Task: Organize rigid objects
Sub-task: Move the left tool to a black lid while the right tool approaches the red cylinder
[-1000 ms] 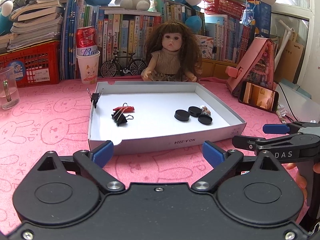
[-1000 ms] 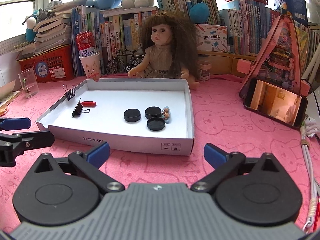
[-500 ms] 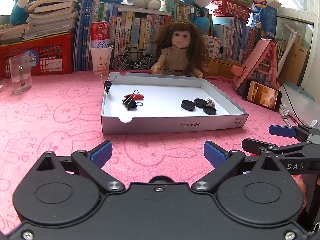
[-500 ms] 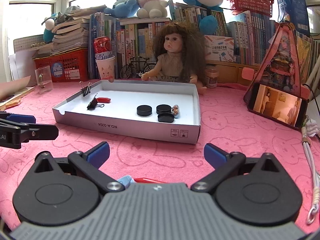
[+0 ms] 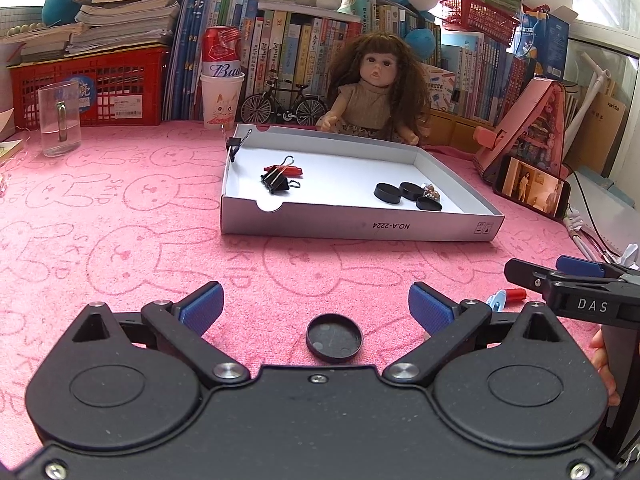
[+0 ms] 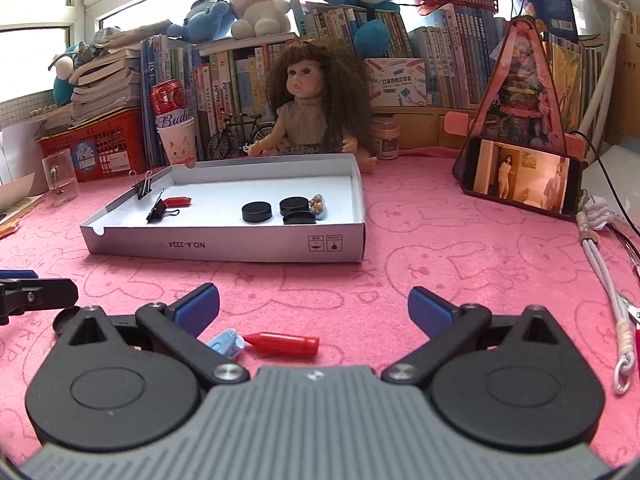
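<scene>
1. Left wrist view: left gripper [image 5: 316,306], jaws wide apart, holding nothing. 1 black round cap [image 5: 334,337] lies flat on the pink mat, on the near side of the white box lid [image 5: 360,227], centred between the 2 blue pads and just short of them. Being round, it has no long axis. Judged nearer this gripper than the other. Right gripper [image 5: 536,270] shows at the frame's right edge; a red-and-blue piece [image 5: 507,297] lies beside it.

2. Right wrist view: right gripper [image 6: 314,306], jaws equally wide, empty. 1 red crayon-shaped piece with blue end [image 6: 269,343] lies near side of the box lid [image 6: 224,245], between the pads but toward the left one. Long axis runs left to right, across the jaw gap, so the pads would likely meet its ends.
</scene>
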A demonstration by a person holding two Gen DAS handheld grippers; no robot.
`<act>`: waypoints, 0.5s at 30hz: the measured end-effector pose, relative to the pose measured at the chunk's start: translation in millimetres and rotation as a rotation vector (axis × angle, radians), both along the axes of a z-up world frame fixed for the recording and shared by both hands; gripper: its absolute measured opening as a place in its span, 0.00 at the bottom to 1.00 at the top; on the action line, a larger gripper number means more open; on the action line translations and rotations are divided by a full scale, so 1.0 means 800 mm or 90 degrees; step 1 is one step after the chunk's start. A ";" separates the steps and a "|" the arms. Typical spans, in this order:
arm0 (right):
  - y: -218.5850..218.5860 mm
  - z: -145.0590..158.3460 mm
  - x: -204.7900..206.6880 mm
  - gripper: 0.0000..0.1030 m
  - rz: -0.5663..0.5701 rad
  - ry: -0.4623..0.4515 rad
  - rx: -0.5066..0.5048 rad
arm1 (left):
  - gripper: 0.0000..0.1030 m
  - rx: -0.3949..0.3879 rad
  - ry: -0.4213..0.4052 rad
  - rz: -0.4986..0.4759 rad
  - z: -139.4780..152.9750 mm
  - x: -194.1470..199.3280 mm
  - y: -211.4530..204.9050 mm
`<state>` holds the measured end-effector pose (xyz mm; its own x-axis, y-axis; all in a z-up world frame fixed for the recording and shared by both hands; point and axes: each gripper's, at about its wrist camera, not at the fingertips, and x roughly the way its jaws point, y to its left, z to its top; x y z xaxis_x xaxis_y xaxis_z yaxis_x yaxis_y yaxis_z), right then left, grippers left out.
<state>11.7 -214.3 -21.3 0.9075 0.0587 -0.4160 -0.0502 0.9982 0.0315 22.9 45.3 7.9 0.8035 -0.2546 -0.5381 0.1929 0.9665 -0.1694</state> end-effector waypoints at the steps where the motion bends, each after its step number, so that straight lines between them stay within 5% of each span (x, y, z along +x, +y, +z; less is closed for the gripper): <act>1: -0.001 0.000 -0.002 1.00 -0.006 -0.002 -0.006 | 0.96 0.001 0.000 0.001 -0.001 -0.001 0.000; 15: -0.006 -0.007 -0.008 1.00 -0.045 0.010 -0.030 | 0.97 0.017 -0.001 0.001 -0.006 -0.013 -0.004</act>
<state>5.6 -218.9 -26.8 0.9023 -0.0256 -0.4304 0.0208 0.9997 -0.0157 12.3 42.2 3.1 0.8046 -0.2386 -0.5437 0.1916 0.9711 -0.1426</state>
